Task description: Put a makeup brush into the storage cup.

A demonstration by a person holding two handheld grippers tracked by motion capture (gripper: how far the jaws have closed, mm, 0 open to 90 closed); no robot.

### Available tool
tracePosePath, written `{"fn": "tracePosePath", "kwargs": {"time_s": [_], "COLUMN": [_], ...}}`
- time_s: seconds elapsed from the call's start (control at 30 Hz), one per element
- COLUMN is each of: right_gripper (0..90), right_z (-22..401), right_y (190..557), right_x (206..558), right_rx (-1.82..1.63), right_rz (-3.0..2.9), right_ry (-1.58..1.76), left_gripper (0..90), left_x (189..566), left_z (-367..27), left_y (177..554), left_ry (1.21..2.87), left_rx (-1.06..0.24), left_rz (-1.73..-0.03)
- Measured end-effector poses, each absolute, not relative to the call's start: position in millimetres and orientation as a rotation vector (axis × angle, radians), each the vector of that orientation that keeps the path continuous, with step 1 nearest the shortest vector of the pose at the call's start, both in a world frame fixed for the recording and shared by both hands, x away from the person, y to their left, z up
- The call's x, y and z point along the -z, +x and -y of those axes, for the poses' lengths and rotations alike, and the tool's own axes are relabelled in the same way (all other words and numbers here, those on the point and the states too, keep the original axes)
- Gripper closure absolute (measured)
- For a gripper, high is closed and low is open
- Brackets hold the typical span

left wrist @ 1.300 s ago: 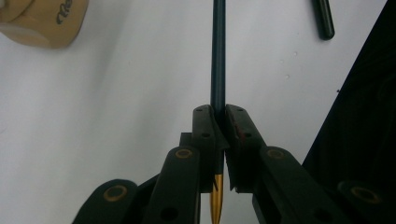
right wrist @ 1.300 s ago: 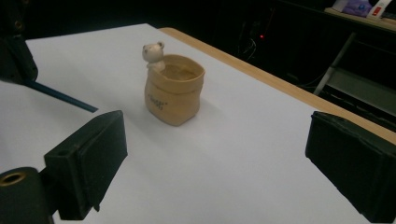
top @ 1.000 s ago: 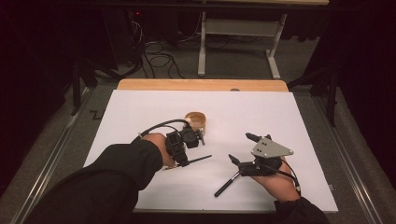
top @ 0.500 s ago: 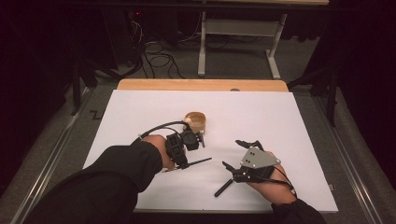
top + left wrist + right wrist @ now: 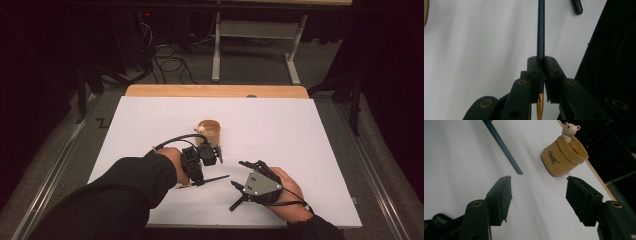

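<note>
White board covers the tabletop [image 5: 310, 150], and from above the work sits near its front edge. The left gripper [image 5: 212, 155] lies low, its jaws clamped on a thin dark teal pencil [image 5: 212, 179] that sticks out level toward the right gripper [image 5: 241, 176], presumably so the other hand can take it. A tan cup-shaped pen holder with a small bear figure on its rim [image 5: 210, 131] stands upright just beyond the left gripper, likely the pencil's destination. A second dark pen [image 5: 239, 201] lies on the board under the right hand.

Along the left gripper's [image 5: 541, 65] own jaws, the pads press together on the pencil [image 5: 540, 30], gripping near its gold end so the long shaft stays free. The other pen's tip [image 5: 577, 6] rests further off on the board.

From the right gripper [image 5: 539, 190], the jaws stand apart with nothing between them; they have just been closing. The pencil's end [image 5: 504, 151] hangs just ahead of one jaw, not yet inside, and the pen holder [image 5: 564, 157] stands beyond.
</note>
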State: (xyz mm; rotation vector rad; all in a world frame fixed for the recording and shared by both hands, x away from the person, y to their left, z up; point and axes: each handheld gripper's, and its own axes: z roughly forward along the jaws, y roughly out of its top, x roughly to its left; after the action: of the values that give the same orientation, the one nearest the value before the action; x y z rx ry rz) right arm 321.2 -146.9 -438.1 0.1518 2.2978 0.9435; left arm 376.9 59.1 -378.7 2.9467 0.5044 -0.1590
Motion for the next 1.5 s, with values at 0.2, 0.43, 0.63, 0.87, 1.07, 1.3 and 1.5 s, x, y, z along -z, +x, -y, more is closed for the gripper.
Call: {"fn": "tracePosePath", "kwargs": {"time_s": [0.2,0.43,0.63,0.87,1.07,1.3,1.5], "right_gripper": [44.1,50.1,54.4,58.8,65.1,70.4,73.0], "right_z": [142,135,133,130,128,126,126], "right_y": [318,313,312,312,311,309,310], "right_x": [442,447,450,453,455,456,456], "right_rx": [-0.891,-0.818,-0.770,-0.751,-0.751,-0.737,-0.739], "right_rz": [-2.306,-2.310,-2.327,-2.332,-2.346,-2.349,-2.338], "right_ry": [0.090,-0.017,-0.092,-0.109,-0.102,-0.135,-0.158], "left_gripper": [83.2,83.2,83.2,83.2,83.2,83.2,83.2], "left_x": [382,384,386,388,390,391,389], "left_z": [-55,-50,-45,-41,-37,-34,-32], "left_y": [376,375,374,375,375,374,374], "left_ry": [2.955,2.971,2.983,2.990,3.000,2.998,3.009], "left_rx": [0.168,0.188,0.203,0.205,0.227,0.236,0.239], "left_rz": [-0.509,-0.502,-0.495,-0.506,-0.506,-0.498,-0.489]}}
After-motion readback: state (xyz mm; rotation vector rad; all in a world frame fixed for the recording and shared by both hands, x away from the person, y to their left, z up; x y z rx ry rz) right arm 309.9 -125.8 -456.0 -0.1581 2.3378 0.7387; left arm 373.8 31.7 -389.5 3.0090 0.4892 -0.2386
